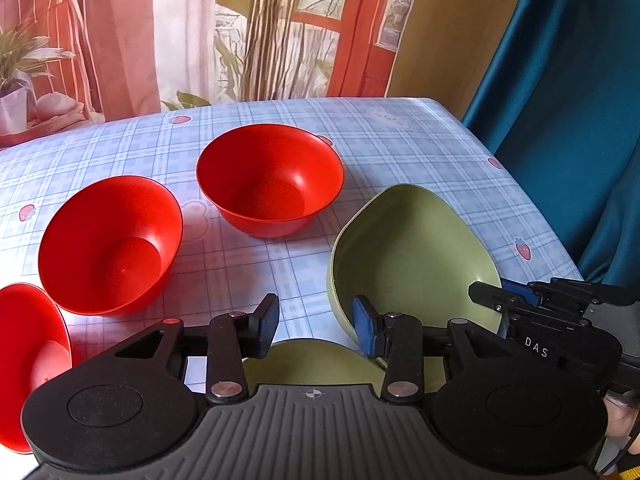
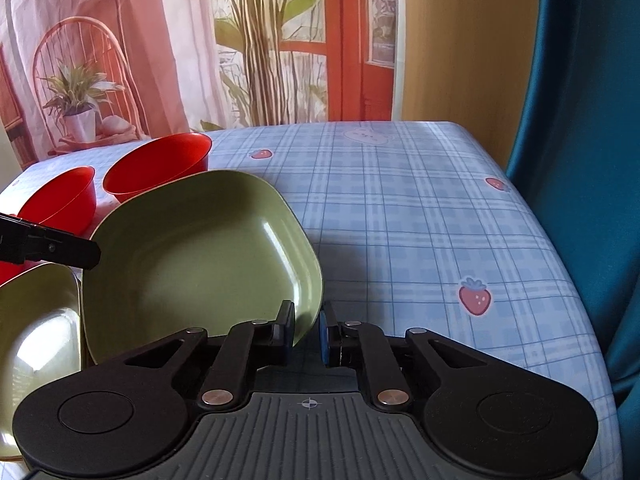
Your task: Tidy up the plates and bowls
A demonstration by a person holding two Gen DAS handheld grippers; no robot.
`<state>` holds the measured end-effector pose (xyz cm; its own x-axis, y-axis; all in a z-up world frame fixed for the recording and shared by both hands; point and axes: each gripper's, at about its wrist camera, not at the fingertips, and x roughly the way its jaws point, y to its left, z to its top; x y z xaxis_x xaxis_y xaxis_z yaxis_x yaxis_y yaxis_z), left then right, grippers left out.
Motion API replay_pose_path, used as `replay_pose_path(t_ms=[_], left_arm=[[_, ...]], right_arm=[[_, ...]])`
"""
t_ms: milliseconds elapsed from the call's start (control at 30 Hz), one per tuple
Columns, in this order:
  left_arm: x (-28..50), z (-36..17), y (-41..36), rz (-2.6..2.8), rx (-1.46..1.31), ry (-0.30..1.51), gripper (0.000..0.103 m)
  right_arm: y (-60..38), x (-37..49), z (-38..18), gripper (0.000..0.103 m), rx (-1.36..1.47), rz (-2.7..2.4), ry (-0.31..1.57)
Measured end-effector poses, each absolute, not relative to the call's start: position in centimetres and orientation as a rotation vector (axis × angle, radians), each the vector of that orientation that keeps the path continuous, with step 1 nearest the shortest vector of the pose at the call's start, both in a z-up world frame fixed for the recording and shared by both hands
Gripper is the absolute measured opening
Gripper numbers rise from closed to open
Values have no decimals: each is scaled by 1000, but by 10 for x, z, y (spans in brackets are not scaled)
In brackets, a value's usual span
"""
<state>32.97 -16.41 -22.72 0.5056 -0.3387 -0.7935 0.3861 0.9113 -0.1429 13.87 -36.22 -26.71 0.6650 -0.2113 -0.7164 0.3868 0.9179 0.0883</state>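
Observation:
A green square plate (image 2: 192,256) hangs tilted above the table, and my right gripper (image 2: 307,330) is shut on its near rim. In the left wrist view the same plate (image 1: 412,256) stands on the right, with the right gripper (image 1: 496,296) at its edge. My left gripper (image 1: 316,328) is open beside the plate's left rim with nothing between its fingers. Under it lies a second green plate (image 1: 308,360), also seen in the right wrist view (image 2: 36,320). Three red bowls (image 1: 270,180) (image 1: 110,244) (image 1: 28,360) stand upright on the left.
The table (image 2: 420,208) wears a blue checked cloth with strawberry prints. A teal curtain (image 2: 580,160) hangs along its right edge and a printed backdrop (image 2: 240,40) behind its far edge. A hand (image 1: 618,420) shows at the lower right.

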Motion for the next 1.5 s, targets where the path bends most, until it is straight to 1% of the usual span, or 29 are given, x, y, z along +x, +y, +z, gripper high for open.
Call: replay_pose_path(t_ms=[200, 267, 300, 400, 500, 700, 1000, 1500], left_arm=[[329, -229, -173, -468, 63, 943, 42], [329, -229, -175, -491, 63, 941, 31], [329, -229, -177, -500, 64, 944, 22], [329, -230, -179, -495, 71, 940, 22], [329, -230, -177, -494, 71, 934, 18], [327, -224, -178, -499, 75, 918, 18], [317, -210, -171, -503, 67, 882, 18], [288, -181, -144, -485, 41, 820, 18]], right_arm=[[-364, 137, -268, 11, 258, -331, 765], [-365, 136, -269, 11, 266, -330, 762], [-365, 136, -269, 11, 270, -330, 760], [-366, 135, -269, 11, 278, -331, 757], [-365, 135, -269, 11, 286, -333, 755], [-366, 131, -261, 11, 316, -348, 735], [-360, 126, -233, 11, 289, -353, 697], [-322, 118, -188, 11, 227, -336, 654]])
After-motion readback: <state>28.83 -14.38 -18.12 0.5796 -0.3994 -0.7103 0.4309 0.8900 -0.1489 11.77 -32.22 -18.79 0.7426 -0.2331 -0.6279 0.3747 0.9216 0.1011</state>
